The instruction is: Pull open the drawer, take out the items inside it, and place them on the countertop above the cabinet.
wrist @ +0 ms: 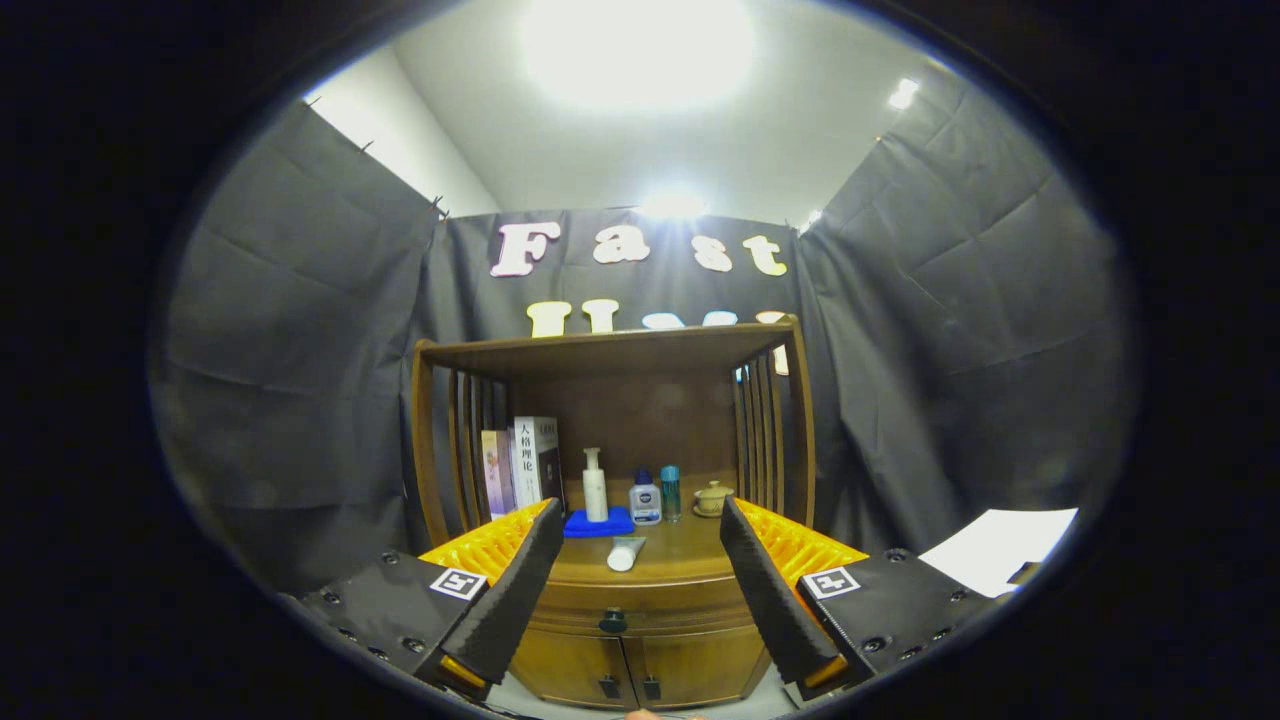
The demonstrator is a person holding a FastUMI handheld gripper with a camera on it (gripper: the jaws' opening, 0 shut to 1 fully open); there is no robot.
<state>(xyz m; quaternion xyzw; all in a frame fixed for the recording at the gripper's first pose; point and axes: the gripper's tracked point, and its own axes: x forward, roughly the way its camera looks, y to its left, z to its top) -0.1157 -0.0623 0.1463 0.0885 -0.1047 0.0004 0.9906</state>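
I had the fingers (632,590) spread wide, gripping nothing, well back from the wooden cabinet (630,660). Left to right on the counter (690,560): books (520,465), pump bottle (595,485) on a blue cloth (598,524), white tube (625,552) lying in front, small jar (645,500), teal bottle (670,492), lidded cup (712,498). Drawer (640,605) sat closed, knob (612,622) between the fingers; contents hidden. That fit either a drawer awaiting opening or one emptied and shut, the tube maybe from it. I couldn't tell which.
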